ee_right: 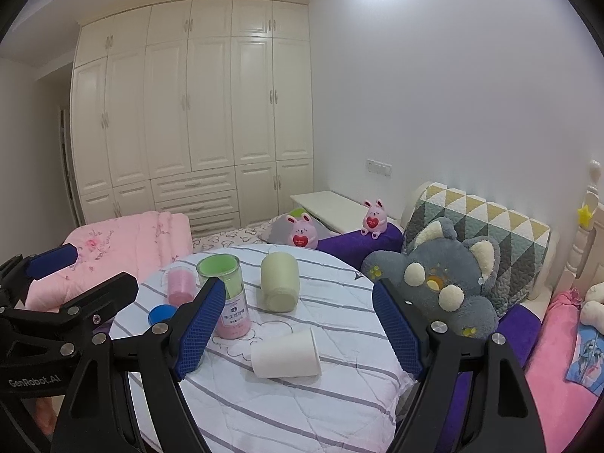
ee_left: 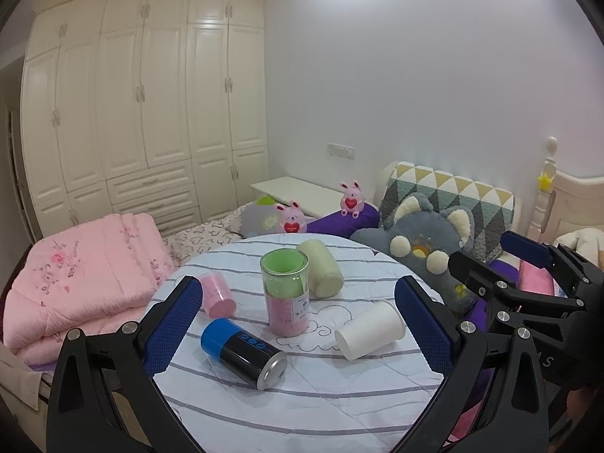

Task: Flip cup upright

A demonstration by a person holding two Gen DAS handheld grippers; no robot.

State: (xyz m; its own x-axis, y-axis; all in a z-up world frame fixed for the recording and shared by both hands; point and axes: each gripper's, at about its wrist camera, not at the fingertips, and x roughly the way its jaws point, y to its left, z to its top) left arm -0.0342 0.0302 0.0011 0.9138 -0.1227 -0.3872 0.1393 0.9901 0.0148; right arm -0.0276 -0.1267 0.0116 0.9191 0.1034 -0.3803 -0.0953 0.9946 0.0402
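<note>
A white paper cup (ee_left: 369, 335) lies on its side on the round table with a striped cloth (ee_left: 302, 407); it also shows in the right wrist view (ee_right: 286, 355). A pale green cup (ee_left: 322, 273) (ee_right: 279, 282), a pink cup (ee_left: 216, 294) (ee_right: 181, 285) and a blue and black can (ee_left: 241, 353) also lie on their sides. A tall clear glass (ee_left: 287, 298) (ee_right: 226, 294) with green and pink inside stands upright. My left gripper (ee_left: 298, 328) is open above the table, empty. My right gripper (ee_right: 294, 328) is open, empty, over the white cup.
A folded pink quilt (ee_left: 83, 275) lies left of the table. A grey plush cat (ee_left: 426, 241), purple pillows and two pink bunny toys (ee_left: 290, 219) sit behind on the bed. White wardrobes (ee_left: 143, 113) fill the back wall. The right gripper shows at the left view's right edge (ee_left: 528, 287).
</note>
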